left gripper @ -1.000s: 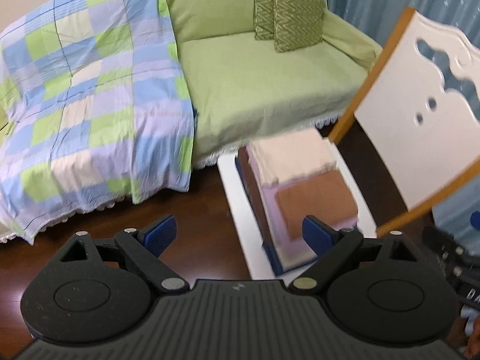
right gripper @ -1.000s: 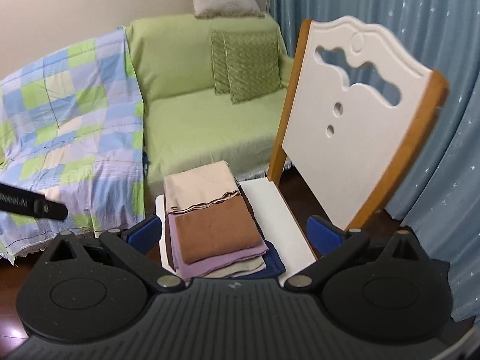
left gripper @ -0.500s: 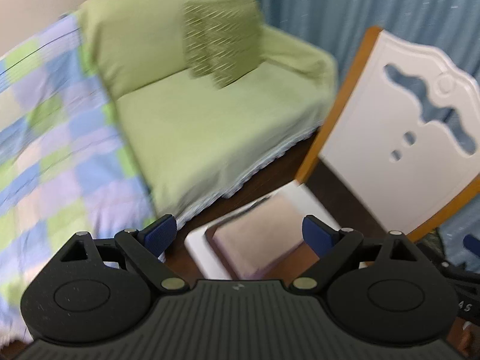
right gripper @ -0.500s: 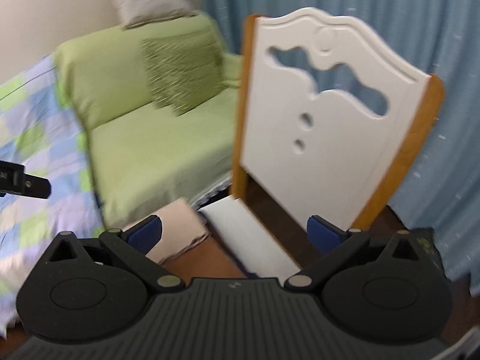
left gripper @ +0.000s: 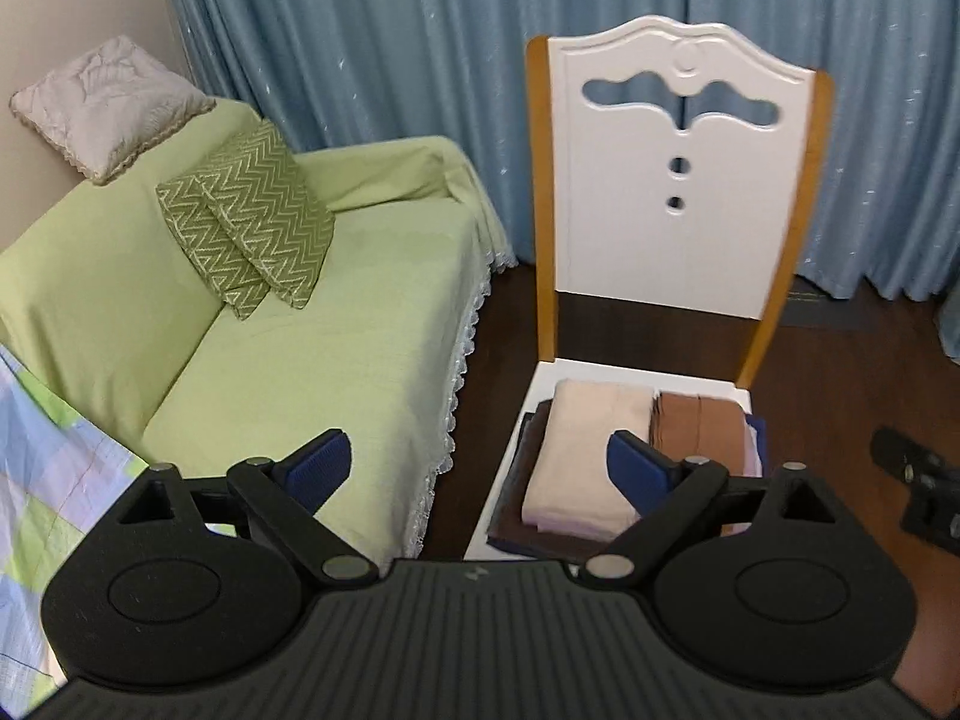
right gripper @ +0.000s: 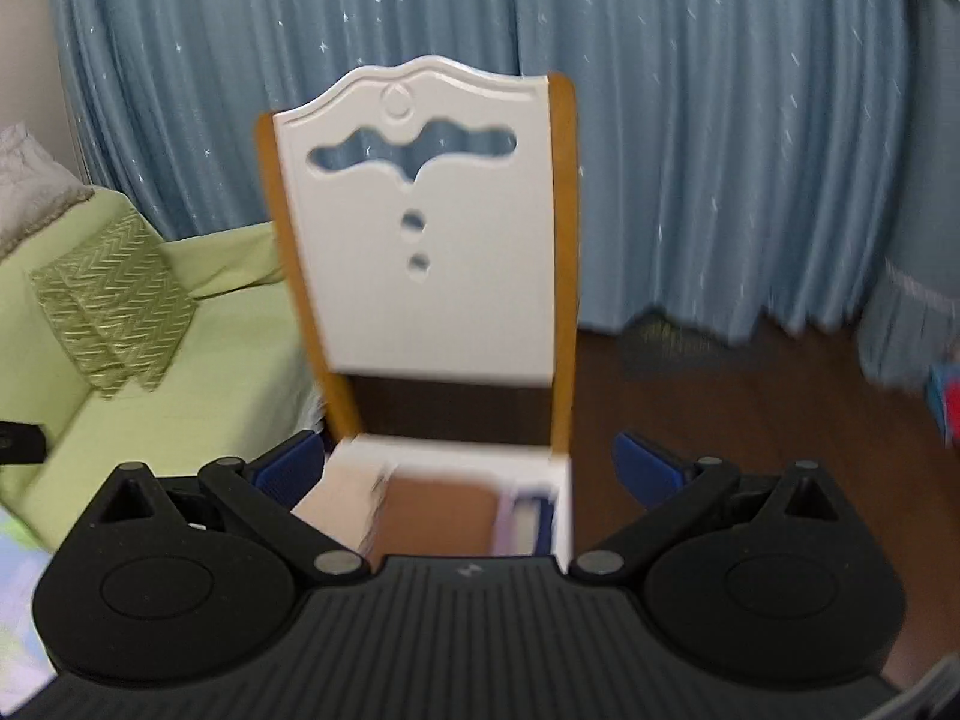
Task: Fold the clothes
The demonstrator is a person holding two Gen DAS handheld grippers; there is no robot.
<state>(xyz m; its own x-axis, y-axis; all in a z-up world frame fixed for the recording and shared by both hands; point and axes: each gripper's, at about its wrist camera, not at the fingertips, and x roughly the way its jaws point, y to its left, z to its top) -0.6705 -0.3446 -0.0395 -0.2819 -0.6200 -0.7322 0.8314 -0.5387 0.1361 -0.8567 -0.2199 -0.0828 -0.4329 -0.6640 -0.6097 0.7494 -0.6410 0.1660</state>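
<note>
Both views swung from sofa to chair (left gripper: 678, 276) | left tongs (left gripper: 480, 468), right tongs (right gripper: 474, 468) released, empty | folded stack (left gripper: 600, 450) on seat, overhanging left edge | risk: nudge slides it off

clothes (left gripper: 585, 456) on chair (left gripper: 678, 240), sofa (left gripper: 312, 324) left

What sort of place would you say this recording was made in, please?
Most likely a living room at home: a sofa under a green cover with zigzag cushions, long blue curtains, and a white chair holding folded clothes.
</note>
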